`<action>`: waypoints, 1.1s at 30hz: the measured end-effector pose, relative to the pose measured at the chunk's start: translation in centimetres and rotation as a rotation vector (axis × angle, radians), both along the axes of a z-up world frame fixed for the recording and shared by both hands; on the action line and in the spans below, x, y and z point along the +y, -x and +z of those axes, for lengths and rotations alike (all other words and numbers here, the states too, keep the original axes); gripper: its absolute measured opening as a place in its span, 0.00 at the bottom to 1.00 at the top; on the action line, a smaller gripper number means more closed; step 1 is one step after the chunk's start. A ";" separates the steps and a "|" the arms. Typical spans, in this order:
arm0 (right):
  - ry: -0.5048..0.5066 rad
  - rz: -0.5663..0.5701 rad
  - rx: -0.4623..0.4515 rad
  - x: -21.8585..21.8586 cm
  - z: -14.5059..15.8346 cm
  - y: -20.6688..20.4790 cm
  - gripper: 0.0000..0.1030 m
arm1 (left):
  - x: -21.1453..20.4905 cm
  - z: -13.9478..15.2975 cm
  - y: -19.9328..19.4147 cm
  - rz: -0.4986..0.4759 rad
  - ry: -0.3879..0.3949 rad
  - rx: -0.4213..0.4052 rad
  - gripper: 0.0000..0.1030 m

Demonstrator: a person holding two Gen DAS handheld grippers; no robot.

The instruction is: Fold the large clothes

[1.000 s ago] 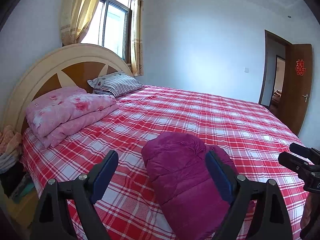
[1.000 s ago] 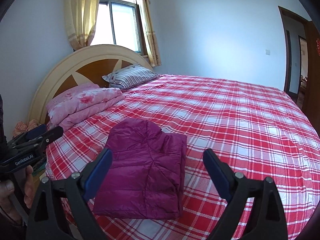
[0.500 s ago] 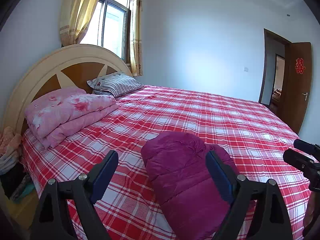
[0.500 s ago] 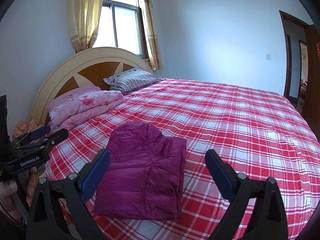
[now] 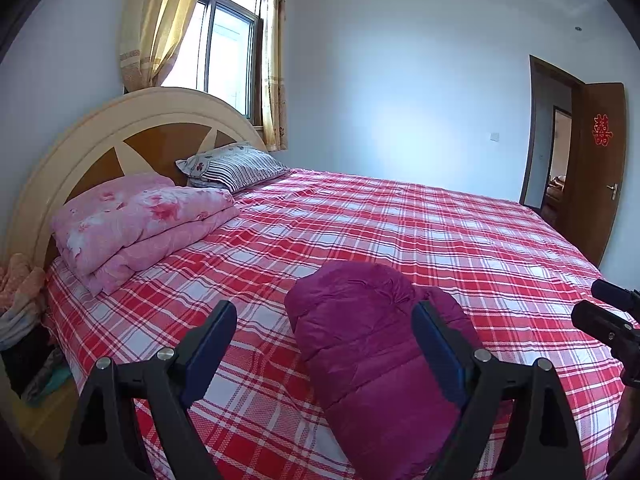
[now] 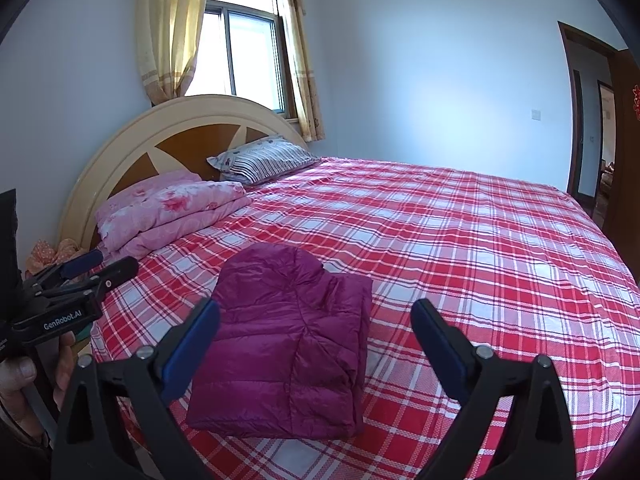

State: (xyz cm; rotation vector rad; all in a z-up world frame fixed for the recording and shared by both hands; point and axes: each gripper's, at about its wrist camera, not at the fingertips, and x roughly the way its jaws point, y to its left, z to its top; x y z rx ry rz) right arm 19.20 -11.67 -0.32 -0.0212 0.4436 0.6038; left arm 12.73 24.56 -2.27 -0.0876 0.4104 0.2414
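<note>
Right wrist view: magenta puffer jacket (image 6: 286,344) lies folded on the plaid bed (image 6: 500,264), beyond the fingertips. Right gripper (image 6: 316,350) and left gripper (image 5: 324,350) stand open, empty. Folding appears complete; next, likely release or reposition.

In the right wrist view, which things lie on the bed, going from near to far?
Folded purple jacket → folded pink floral quilt → striped pillow, all on the red plaid sheet.
</note>
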 end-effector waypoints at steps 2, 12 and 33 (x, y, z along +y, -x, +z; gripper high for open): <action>0.001 0.000 0.002 0.0 -0.1 0.0 0.96 | 0.0 -0.1 0.0 0.001 0.001 0.002 0.87; -0.001 0.000 0.003 0.0 -0.2 0.2 0.96 | 0.0 -0.2 -0.1 -0.007 0.006 0.013 0.87; 0.006 0.027 -0.010 0.7 -0.3 0.7 0.96 | 0.2 -0.1 -0.2 0.007 0.004 0.017 0.87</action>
